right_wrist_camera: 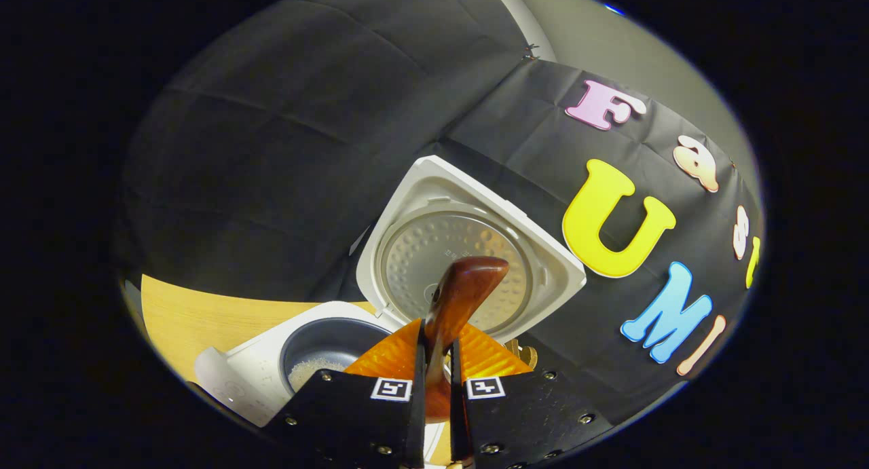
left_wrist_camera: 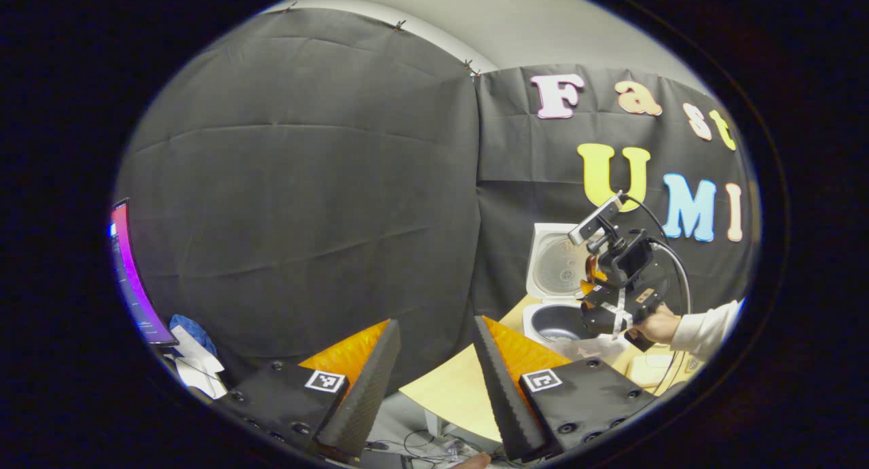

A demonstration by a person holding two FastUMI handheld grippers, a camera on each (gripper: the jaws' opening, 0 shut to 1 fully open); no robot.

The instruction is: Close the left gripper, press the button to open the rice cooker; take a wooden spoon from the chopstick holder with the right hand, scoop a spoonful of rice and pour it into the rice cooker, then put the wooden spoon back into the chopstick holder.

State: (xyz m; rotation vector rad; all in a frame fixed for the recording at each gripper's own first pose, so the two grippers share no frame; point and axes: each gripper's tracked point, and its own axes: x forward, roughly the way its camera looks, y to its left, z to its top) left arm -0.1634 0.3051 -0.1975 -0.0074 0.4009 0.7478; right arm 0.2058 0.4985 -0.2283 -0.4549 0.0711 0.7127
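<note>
Right tool (right_wrist_camera: 434,360) clenched on wooden spoon (right_wrist_camera: 456,299), spoon bowl raised ahead of fingers, above open rice cooker (right_wrist_camera: 319,343) with rice inside. Left tool (left_wrist_camera: 434,360) released, fingers wide apart, empty, table (left_wrist_camera: 448,391) beyond.

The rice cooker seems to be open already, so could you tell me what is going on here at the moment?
A person is working with a handheld gripper in each hand. The right gripper is shut on the wooden spoon, held up in front of the rice cooker, whose lid stands open. Some rice lies in the inner pot. The left gripper hangs open off to the side, holding nothing. The spoon has not yet gone back to its holder.
</note>
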